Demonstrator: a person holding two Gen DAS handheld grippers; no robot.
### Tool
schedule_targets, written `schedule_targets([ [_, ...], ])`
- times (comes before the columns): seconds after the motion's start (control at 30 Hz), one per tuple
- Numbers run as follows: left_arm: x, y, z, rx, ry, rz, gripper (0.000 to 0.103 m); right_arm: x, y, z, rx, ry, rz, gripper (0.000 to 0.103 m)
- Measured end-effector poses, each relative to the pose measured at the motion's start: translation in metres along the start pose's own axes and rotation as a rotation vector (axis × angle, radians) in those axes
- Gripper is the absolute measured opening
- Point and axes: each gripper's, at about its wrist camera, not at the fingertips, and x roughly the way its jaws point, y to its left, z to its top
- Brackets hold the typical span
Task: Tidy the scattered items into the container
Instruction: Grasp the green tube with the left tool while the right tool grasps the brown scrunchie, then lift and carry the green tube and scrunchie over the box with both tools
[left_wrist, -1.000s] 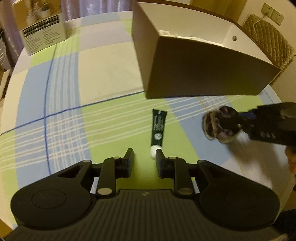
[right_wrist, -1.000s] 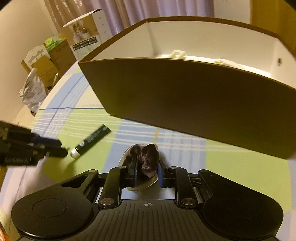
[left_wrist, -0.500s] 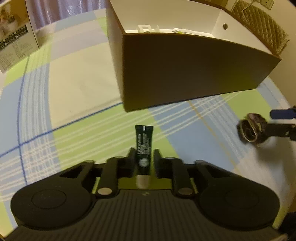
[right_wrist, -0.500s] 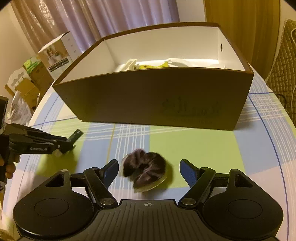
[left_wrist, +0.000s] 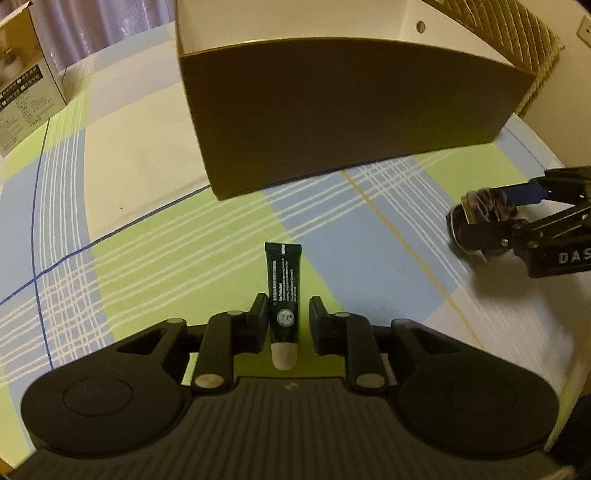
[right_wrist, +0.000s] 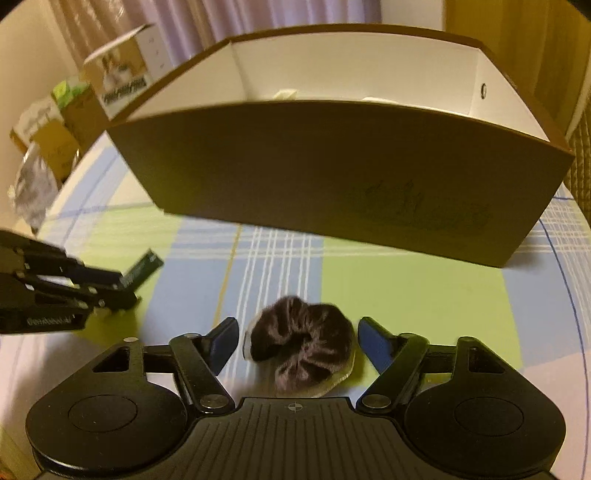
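A brown box (left_wrist: 332, 110) with white inner walls stands at the back of the checked tablecloth, also seen as box (right_wrist: 295, 166), with pale items inside. A dark green tube (left_wrist: 283, 288) lies flat on the cloth, cap toward the camera. My left gripper (left_wrist: 287, 306) is open and straddles the tube with a narrow gap. From the right wrist view, the left gripper (right_wrist: 125, 288) covers the tube (right_wrist: 144, 269) near its cap end. A dark brown scrunchie (right_wrist: 299, 347) rests on the cloth between the wide-open fingers of my right gripper (right_wrist: 297, 328). The left wrist view shows this scrunchie (left_wrist: 484, 203) and right gripper (left_wrist: 491, 218) at far right.
A white product carton (left_wrist: 26, 85) stands at the table's back left, seen too as carton (right_wrist: 122, 81). Cardboard boxes and bags (right_wrist: 48, 147) sit beyond the table's left edge. A quilted chair back (left_wrist: 517, 37) is behind the box at right.
My right gripper opened and let the scrunchie drop onto the cloth. My left gripper moved forward until the tube lay between its fingers.
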Motion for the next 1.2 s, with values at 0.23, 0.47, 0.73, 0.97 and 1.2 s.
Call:
schedule_targets([
  [0.23, -0.005, -0.007, -0.003, -0.029, 0.035, -0.010, 0.013, -0.008, -0.008, -0.008, 0.011, -0.007, 0.028, 0.032],
  [0.47, -0.020, -0.023, 0.002, -0.013, 0.018, 0.010, 0.012, -0.025, -0.023, -0.009, 0.050, -0.030, 0.085, 0.032],
  [0.73, -0.048, -0.039, 0.015, -0.020, -0.054, 0.018, 0.012, -0.059, -0.043, -0.004, 0.081, -0.067, 0.121, 0.032],
  [0.97, -0.079, -0.051, 0.031, -0.025, -0.131, -0.009, 0.012, -0.088, -0.057, 0.002, 0.093, -0.081, 0.160, 0.032],
  [1.2, -0.099, -0.059, 0.046, -0.027, -0.191, -0.031, 0.012, -0.112, -0.068, 0.018, 0.066, -0.111, 0.206, 0.032],
])
